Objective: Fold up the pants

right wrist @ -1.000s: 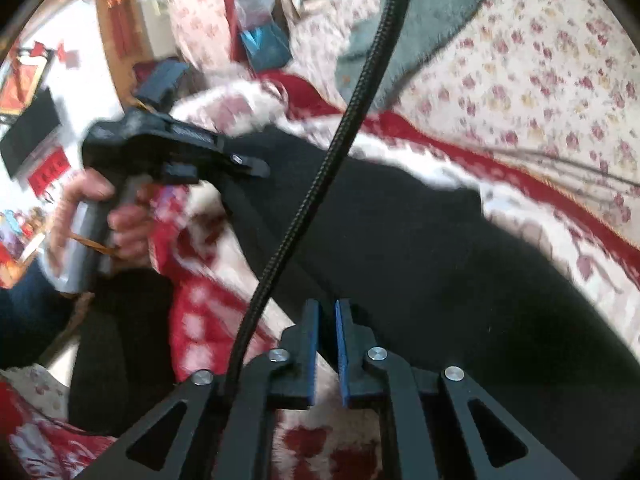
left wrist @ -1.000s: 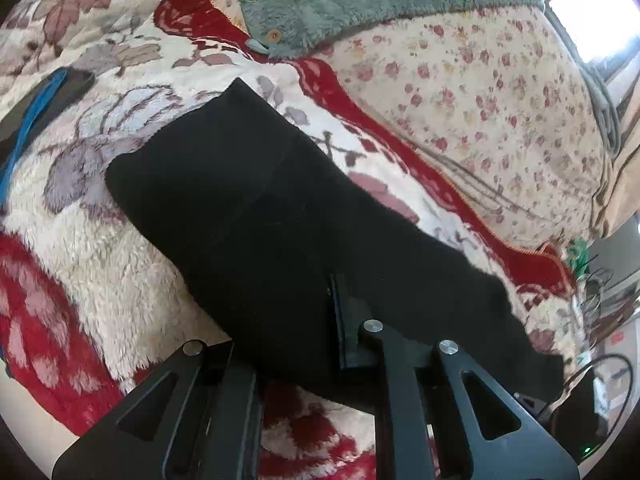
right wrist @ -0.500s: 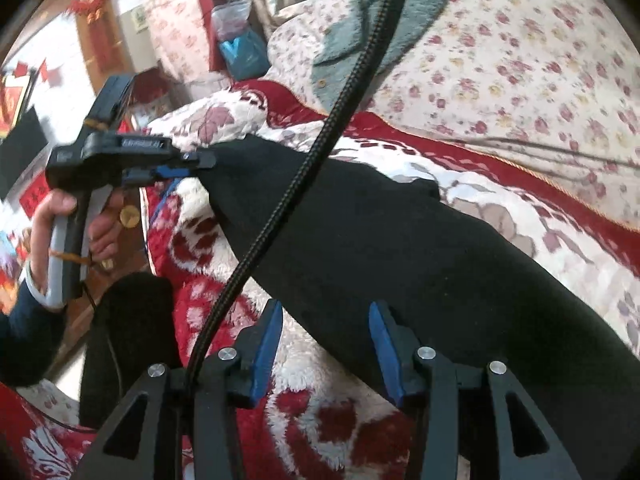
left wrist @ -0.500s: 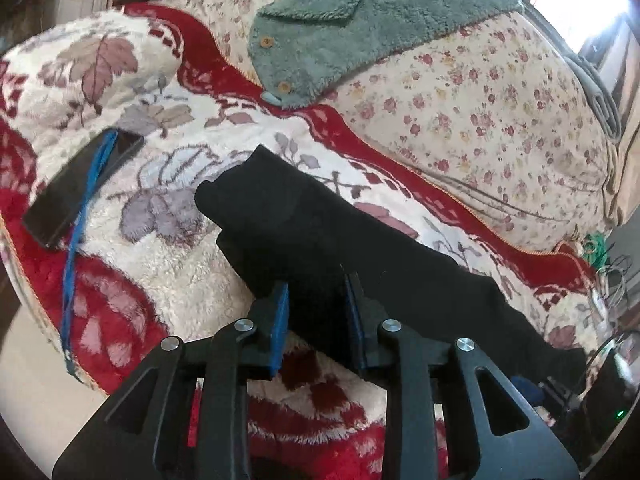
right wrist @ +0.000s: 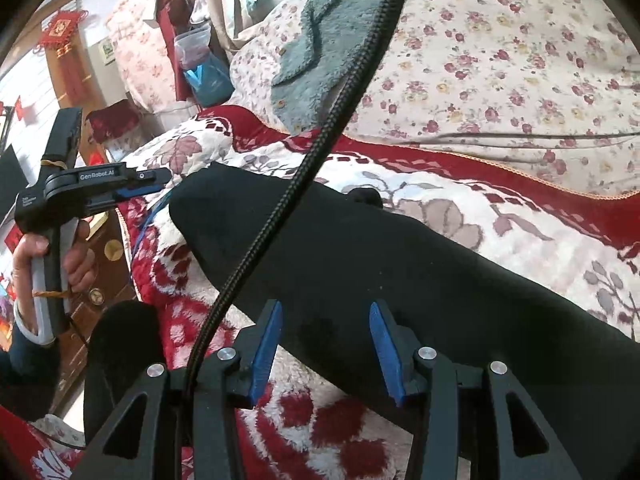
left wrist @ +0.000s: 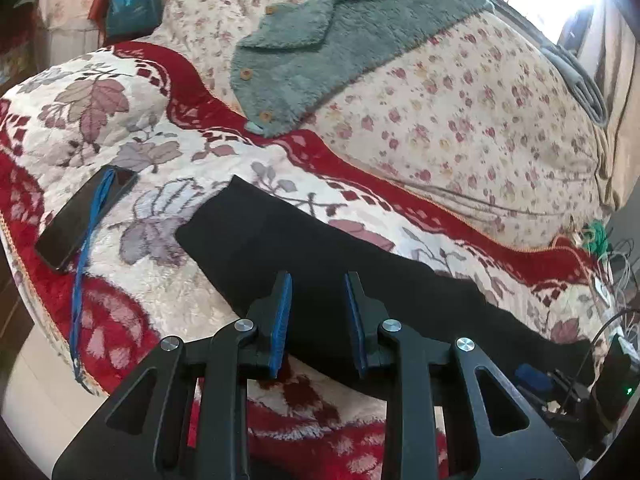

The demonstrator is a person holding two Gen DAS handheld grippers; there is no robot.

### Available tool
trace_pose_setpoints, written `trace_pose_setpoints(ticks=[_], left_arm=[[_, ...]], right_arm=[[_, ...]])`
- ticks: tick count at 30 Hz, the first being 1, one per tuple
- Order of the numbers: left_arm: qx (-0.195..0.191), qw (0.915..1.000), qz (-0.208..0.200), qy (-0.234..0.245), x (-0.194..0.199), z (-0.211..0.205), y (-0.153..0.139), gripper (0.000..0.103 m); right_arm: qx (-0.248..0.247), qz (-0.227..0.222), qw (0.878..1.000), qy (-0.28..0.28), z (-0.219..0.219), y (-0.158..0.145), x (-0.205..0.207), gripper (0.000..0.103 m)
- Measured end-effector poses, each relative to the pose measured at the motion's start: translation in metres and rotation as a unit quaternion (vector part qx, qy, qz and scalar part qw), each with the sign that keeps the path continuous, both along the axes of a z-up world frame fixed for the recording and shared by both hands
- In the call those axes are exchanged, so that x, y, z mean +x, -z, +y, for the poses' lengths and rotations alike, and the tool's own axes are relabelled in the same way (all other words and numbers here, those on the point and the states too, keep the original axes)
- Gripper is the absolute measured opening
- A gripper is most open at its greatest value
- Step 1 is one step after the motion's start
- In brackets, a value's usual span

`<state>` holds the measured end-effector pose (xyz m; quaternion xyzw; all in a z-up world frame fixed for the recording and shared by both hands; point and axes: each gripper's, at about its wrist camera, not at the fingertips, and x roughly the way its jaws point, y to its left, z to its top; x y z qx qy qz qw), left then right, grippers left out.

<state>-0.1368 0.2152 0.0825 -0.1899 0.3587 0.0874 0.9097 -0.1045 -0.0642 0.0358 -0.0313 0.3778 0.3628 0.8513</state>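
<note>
The black pants point(left wrist: 320, 248) lie as a long folded strip on the red and cream floral blanket point(left wrist: 152, 280). My left gripper point(left wrist: 318, 280) hovers open over the near edge of the strip, and its blue pads point(left wrist: 282, 312) touch no cloth. In the right wrist view the pants point(right wrist: 400, 248) run from the upper left to the lower right. My right gripper point(right wrist: 325, 308) stands open above their near edge with nothing pinched. That view also shows the left gripper point(right wrist: 140, 184) beyond the strip's left end, carried by a hand point(right wrist: 76, 256).
A dark phone point(left wrist: 84, 216) with a blue strap lies on the blanket at the left, close to the bed's edge. A green fleece garment point(left wrist: 340, 40) rests on the flowered quilt point(left wrist: 480, 120) behind. Cables point(left wrist: 616, 264) pile at the right. A braided black cable point(right wrist: 320, 140) crosses the right wrist view.
Both grippers were shut on the pants' near edge; both have opened, let the cloth go and drawn back and upward. The pants now lie flat on the blanket.
</note>
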Motion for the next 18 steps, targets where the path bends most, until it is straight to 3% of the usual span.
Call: trace_pose_setpoints(ticks=[18], left_arm=[[0.002, 0.9913, 0.047, 0.123, 0.047, -0.113, 0.031, 0.025]], right_arm=[[-0.026, 0.006, 0.997, 0.07, -0.054, 0.005, -0.003, 0.046]])
